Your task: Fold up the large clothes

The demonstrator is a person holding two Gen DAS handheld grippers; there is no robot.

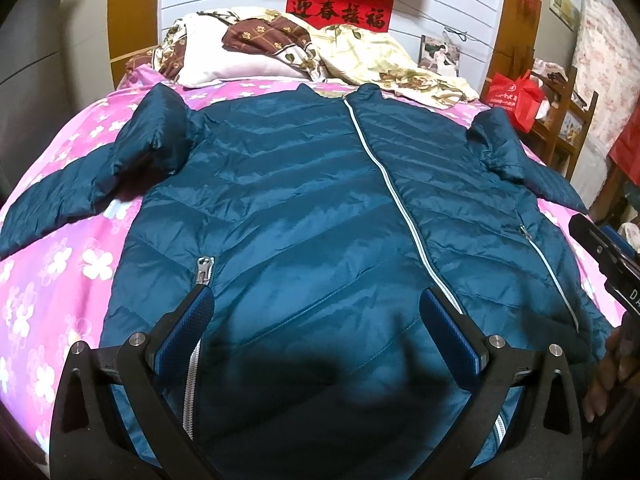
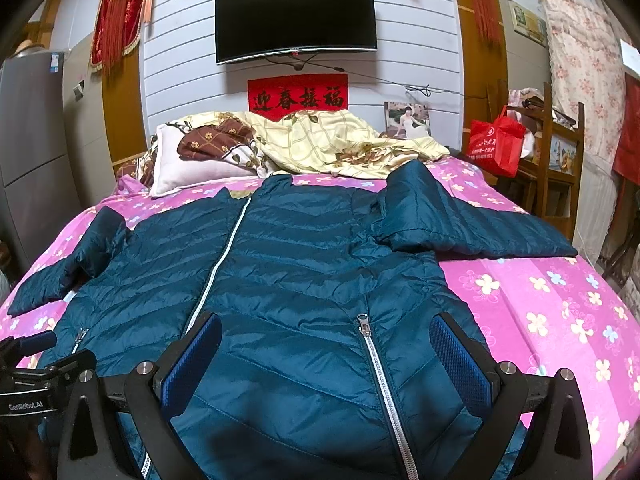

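Observation:
A teal quilted puffer jacket (image 1: 304, 200) lies front up on the bed, zipped with a white centre zipper, both sleeves spread outward. My left gripper (image 1: 318, 308) hovers open over the jacket's lower left part, next to a pocket zipper (image 1: 203, 268). In the right wrist view the same jacket (image 2: 304, 264) fills the middle, and my right gripper (image 2: 326, 340) stands open above its lower right part, straddling the other pocket zipper (image 2: 366, 330). Nothing is between either pair of blue pads. The other gripper's body shows at the edge of each view.
The bed carries a pink flowered sheet (image 2: 540, 320). Pillows and a crumpled yellow quilt (image 2: 332, 144) lie at the headboard. A red bag (image 2: 496, 144) sits on a wooden shelf to the right. A TV (image 2: 296, 20) hangs on the wall. A grey fridge (image 2: 28, 128) stands left.

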